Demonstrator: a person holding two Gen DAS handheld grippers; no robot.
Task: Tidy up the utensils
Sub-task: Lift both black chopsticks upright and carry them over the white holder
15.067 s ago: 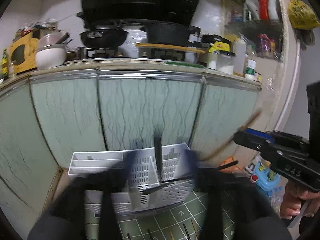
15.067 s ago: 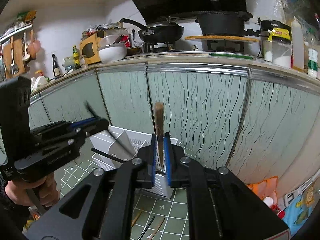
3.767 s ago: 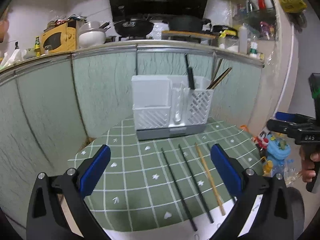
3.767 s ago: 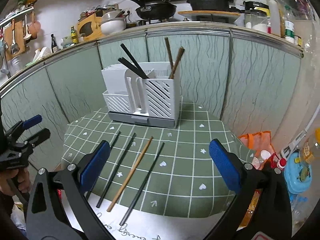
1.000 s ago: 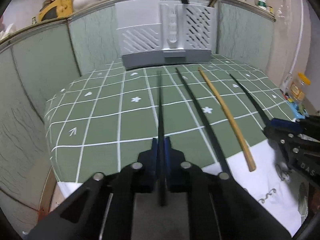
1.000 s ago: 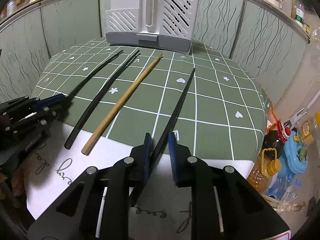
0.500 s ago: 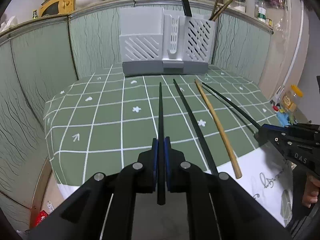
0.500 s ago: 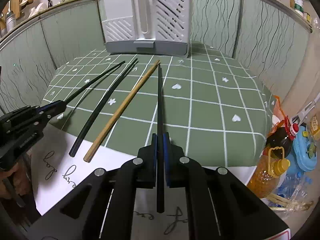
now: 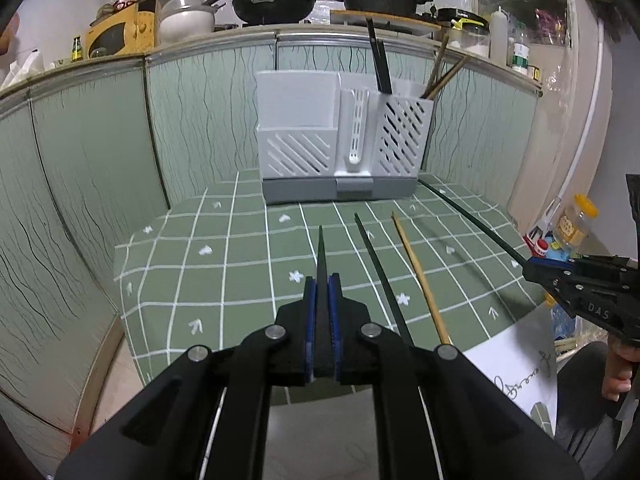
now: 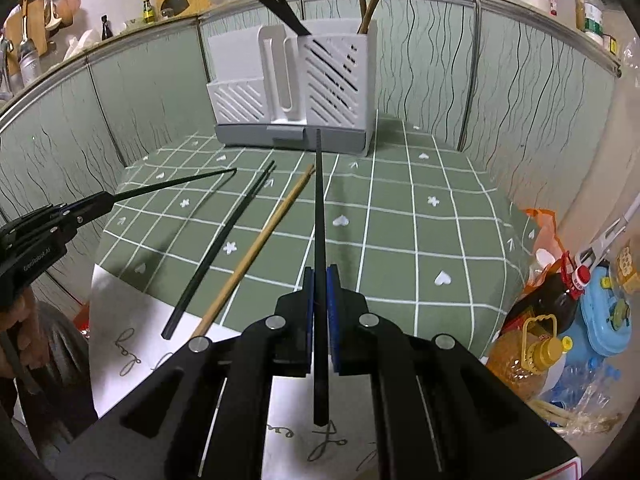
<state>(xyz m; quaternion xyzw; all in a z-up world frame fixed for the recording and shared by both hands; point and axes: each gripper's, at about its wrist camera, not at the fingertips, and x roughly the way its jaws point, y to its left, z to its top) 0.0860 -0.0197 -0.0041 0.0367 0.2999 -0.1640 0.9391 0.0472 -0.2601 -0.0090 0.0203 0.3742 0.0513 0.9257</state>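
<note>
Because each chopstick has to go tip-first into the white holder [image 9: 344, 140] ahead of me, I grip them near their thick ends so the points lead. My left gripper [image 9: 321, 320] is clamped tight on one black chopstick [image 9: 321, 256], which juts straight out from its jaws above the green cloth [image 9: 224, 264]. My right gripper [image 10: 319, 312] is likewise closed hard on a second black chopstick [image 10: 319, 208], aimed at the holder's base. Between my two grippers, a third black chopstick [image 10: 224, 240] and a wooden chopstick [image 10: 260, 248] lie flat on the cloth, waiting. Others already stand in the holder's right-hand compartment.
</note>
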